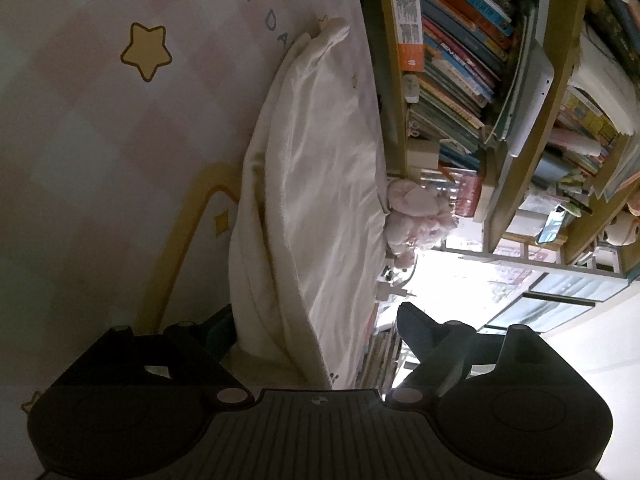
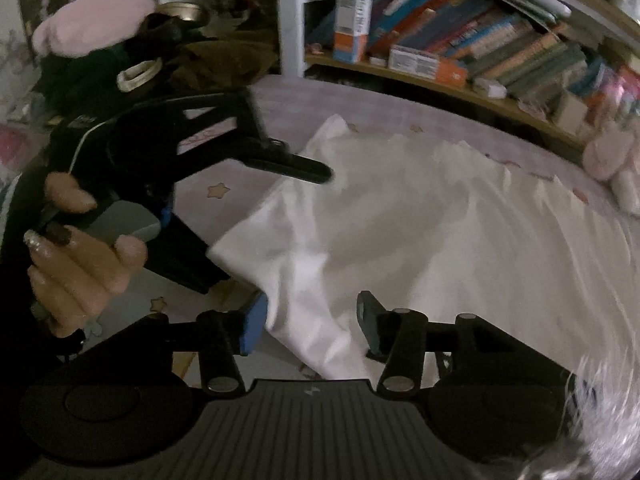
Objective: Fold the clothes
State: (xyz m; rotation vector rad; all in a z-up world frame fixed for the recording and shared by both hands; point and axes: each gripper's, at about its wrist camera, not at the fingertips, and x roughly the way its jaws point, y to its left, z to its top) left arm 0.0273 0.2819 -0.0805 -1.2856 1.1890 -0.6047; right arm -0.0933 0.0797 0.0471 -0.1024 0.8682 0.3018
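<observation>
Now both claws gape, white garment (image 2: pixel 400 232) between right claw (image 2: pixel 312 326).

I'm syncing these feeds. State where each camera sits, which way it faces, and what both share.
Left wrist: on the left gripper, rolled sideways, looking along the white garment on the star mat to the bookshelf; only its fingers show.
Right wrist: on the right gripper, angled down at the garment; the left gripper and hand show.
Shared: garment, mat, bookshelf, pink plush.
</observation>
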